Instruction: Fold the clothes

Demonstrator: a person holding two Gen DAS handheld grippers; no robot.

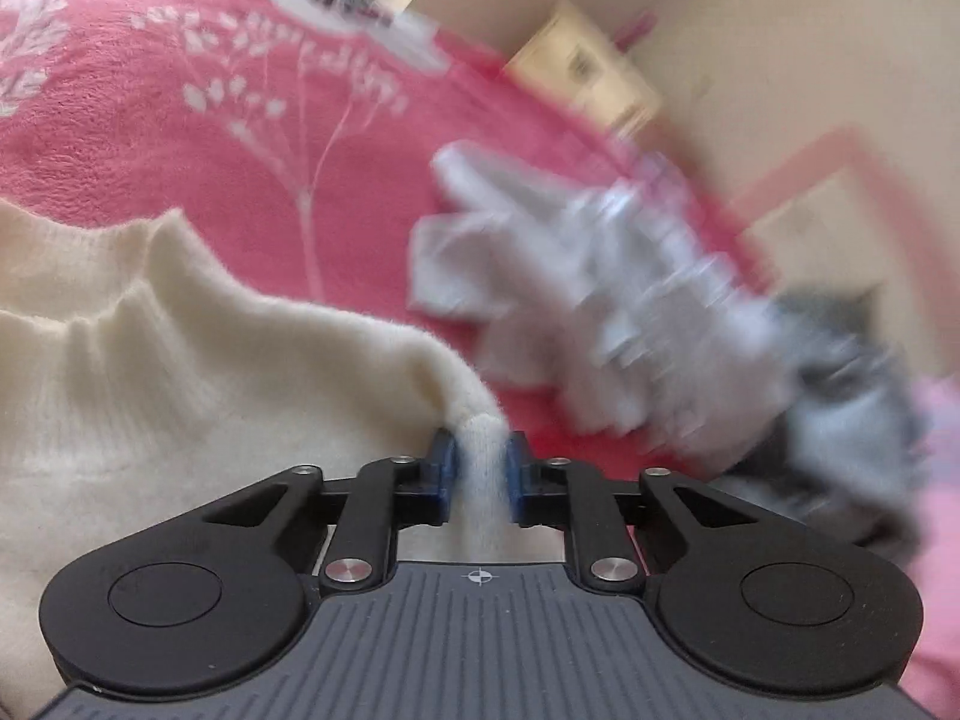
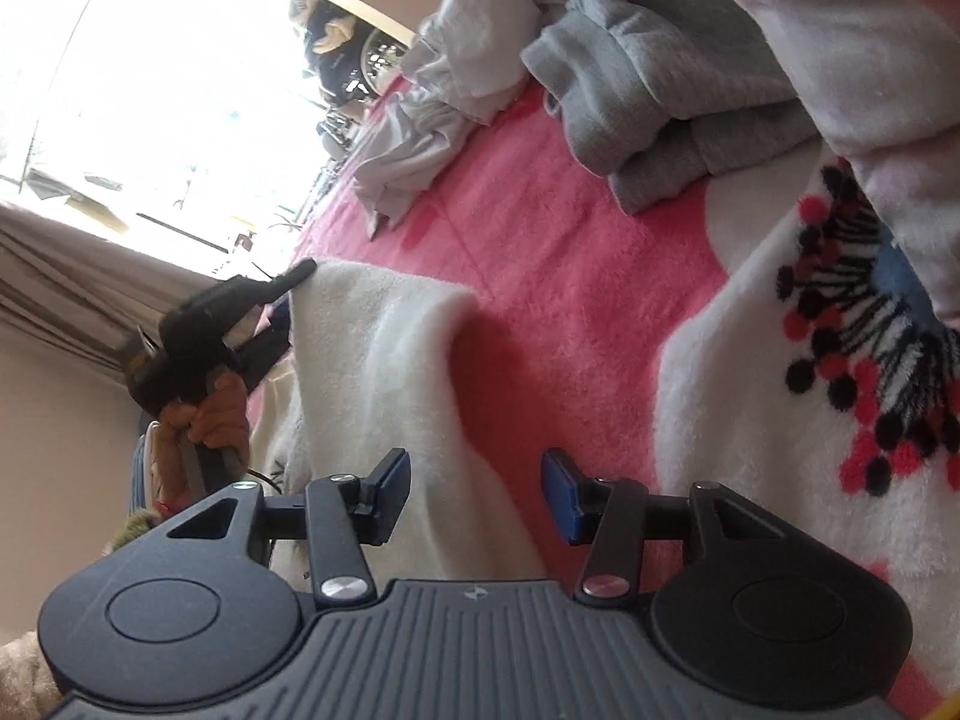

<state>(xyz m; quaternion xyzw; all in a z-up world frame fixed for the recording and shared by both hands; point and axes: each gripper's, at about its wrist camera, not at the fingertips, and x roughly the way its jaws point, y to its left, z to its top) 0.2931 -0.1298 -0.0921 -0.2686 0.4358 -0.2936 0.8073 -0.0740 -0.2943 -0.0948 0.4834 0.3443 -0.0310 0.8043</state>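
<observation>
The left tool [image 1: 479,480] has its blue pads pinched on a fold of the cream sweater [image 1: 180,372], the knit bunched into a narrow ridge between them. From the left wrist view the rest of the sweater spreads away to the left of that tool, its ribbed collar standing up in soft folds, all of it lying on the pink blanket [image 1: 180,138] with its white leaf pattern. To the right of the pinched fold sits a blurred heap of white and grey clothes [image 1: 600,300], close to the blanket's right edge; the blur hides what each piece is.

The right tool [image 2: 477,495] stands about half open with nothing held. A white stretch of the sweater [image 2: 384,372] runs up from just under its left pad, while the right pad hangs over bare pink blanket [image 2: 570,276]. At the sweater's far end, in the right wrist view, the left tool [image 2: 300,276] shows as a dark shape at the cloth's upper corner, with a hand [image 2: 210,414] gripping its handle below.

Farther up the blanket lie a crumpled grey garment [image 2: 660,96] and a pale one [image 2: 456,78] beside it, well apart from the sweater. A white patch with red and black dots [image 2: 840,360] covers the blanket's right side
</observation>
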